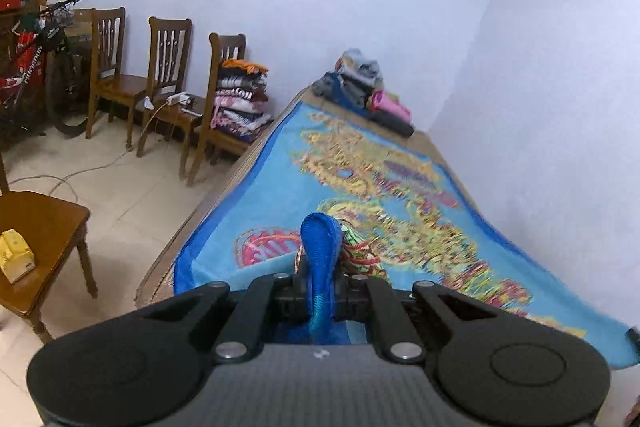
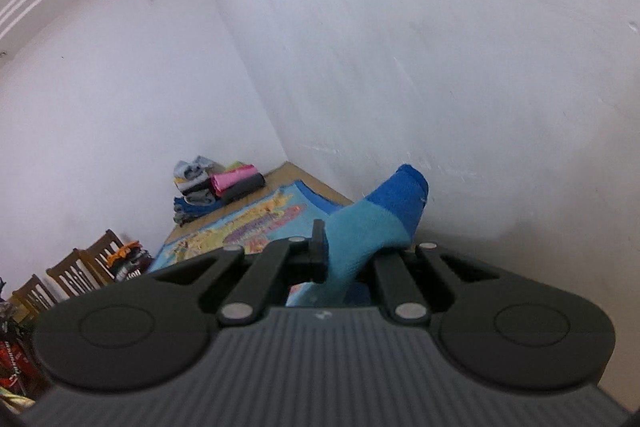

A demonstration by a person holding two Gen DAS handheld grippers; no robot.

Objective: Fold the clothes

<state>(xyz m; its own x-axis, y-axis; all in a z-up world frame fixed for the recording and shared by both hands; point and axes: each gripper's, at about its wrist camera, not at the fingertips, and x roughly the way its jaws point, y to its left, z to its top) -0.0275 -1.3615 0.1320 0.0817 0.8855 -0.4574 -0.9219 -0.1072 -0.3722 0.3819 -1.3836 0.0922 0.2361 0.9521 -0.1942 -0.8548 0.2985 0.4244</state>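
A large blue towel (image 1: 360, 187) with a yellow and pink cartoon print is spread over the bed. My left gripper (image 1: 320, 279) is shut on its near blue hem corner (image 1: 320, 243), which bunches up between the fingers. My right gripper (image 2: 344, 259) is shut on another corner (image 2: 376, 219) of the same towel, light blue with a dark blue edge, and holds it lifted above the bed. The towel also shows in the right wrist view (image 2: 248, 223), stretching away to the far end.
A pile of folded clothes (image 1: 364, 87) sits at the bed's far end by the wall corner. A wooden chair with stacked clothes (image 1: 240, 95) stands left of the bed, with two more chairs (image 1: 164, 67) and a bicycle (image 1: 36, 59) beyond. A wooden stool (image 1: 36, 239) is at near left.
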